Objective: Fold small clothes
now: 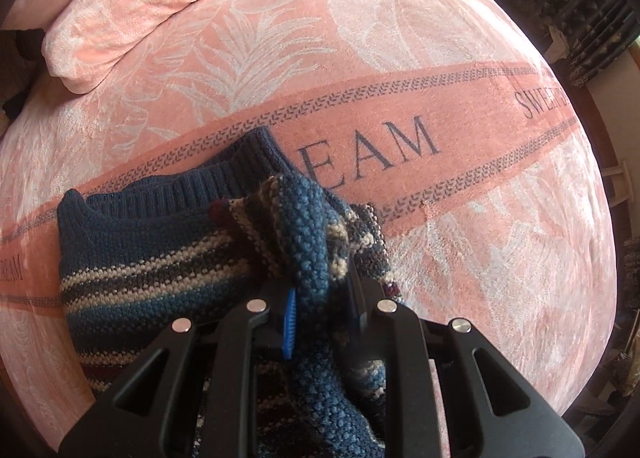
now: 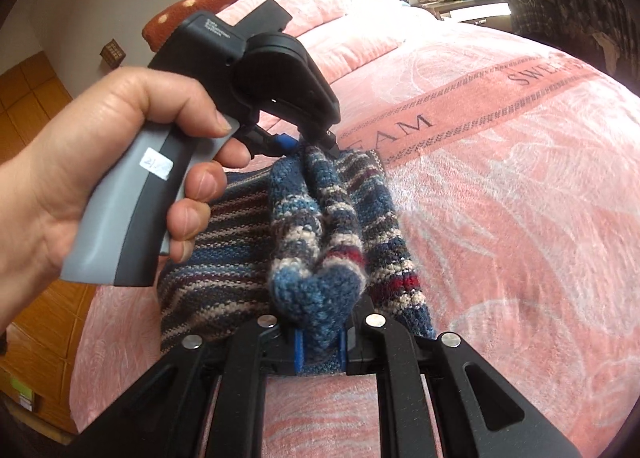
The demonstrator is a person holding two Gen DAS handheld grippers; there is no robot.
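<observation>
Sweater (image 1: 168, 254), striped knit, is lying on the pink blanket (image 1: 400, 57). My left gripper (image 1: 320, 322) is pinching a bunched fold near its ribbed collar (image 1: 224, 177); my right gripper (image 2: 320, 346) is clamping another raised fold, with the rest spreading flat to the left.

The sweater (image 1: 160, 250) is coarse, chunky knit wool; the blanket (image 1: 400, 57) is soft, fuzzy plush; the left gripper (image 1: 320, 322) is matt black plastic.
</observation>
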